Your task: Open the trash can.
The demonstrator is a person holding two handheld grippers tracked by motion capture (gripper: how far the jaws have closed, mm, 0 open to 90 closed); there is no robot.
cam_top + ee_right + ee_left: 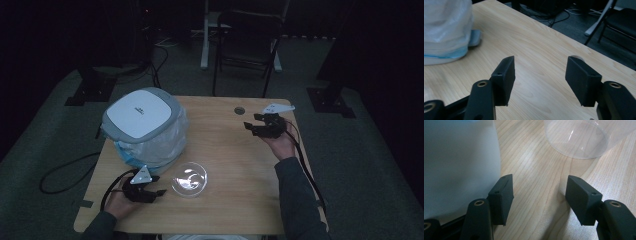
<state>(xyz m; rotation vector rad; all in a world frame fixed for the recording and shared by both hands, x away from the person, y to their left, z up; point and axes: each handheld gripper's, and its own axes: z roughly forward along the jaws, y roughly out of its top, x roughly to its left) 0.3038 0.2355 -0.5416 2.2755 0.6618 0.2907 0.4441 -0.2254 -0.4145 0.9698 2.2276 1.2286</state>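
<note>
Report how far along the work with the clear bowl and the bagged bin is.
Done: nothing that shows; the clear bowl sits empty on the table, near the bagged bin whose lid is shut. In hand: nothing; the left gripper rests open by the bowl, bare wood between its fingers. The right gripper, open and empty, is held up at the far right. Left: seemingly everything.

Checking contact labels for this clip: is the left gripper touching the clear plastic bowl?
Apart. In the left gripper view, bare wood lies between the left gripper and the clear plastic bowl, with nothing between the open jaws. The high view agrees: the bowl sits just beyond the fingertips.
</note>
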